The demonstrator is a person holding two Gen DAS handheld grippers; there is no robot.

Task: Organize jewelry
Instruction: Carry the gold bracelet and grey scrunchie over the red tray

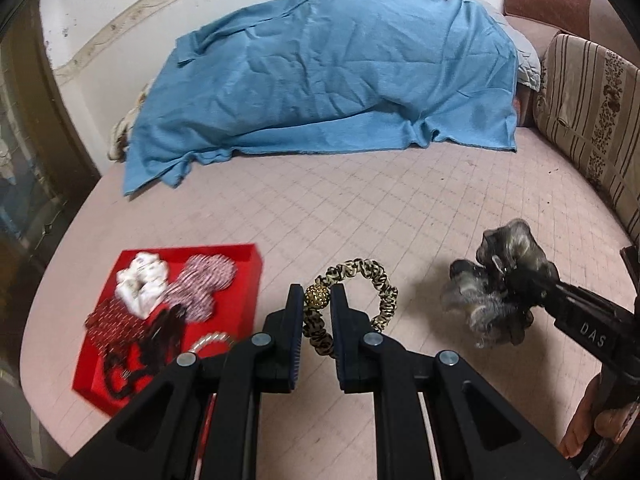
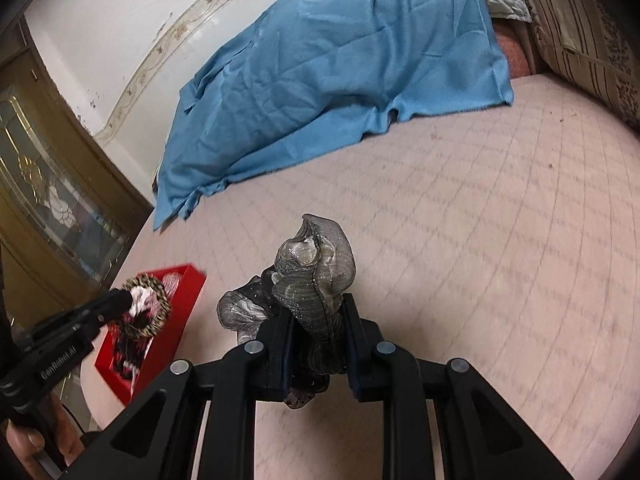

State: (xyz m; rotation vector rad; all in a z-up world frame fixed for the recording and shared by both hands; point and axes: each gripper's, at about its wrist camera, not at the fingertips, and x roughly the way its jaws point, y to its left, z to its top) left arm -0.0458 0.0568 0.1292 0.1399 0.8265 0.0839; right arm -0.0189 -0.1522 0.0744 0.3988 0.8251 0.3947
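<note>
two loads are in the air at once, which is where i see the trouble. my left tongs pinch the leopard-print fabric scrunchie with a gold glitter bead right at the bead, at lower centre of the left view. the bead is round and hard, so i judge it could roll out of the pads. my right tongs are pressed onto the grey sheer ruffled scrunchie, centre of the right view; most of its gauze bulges free above the pads, so a loose fold could slip.

the red shallow rectangular tray sits on the pink quilted bed surface at lower left and is already crowded with hair pieces. dropping either scrunchie near its rim risks it landing outside, and both tongs heading there could collide.
</note>
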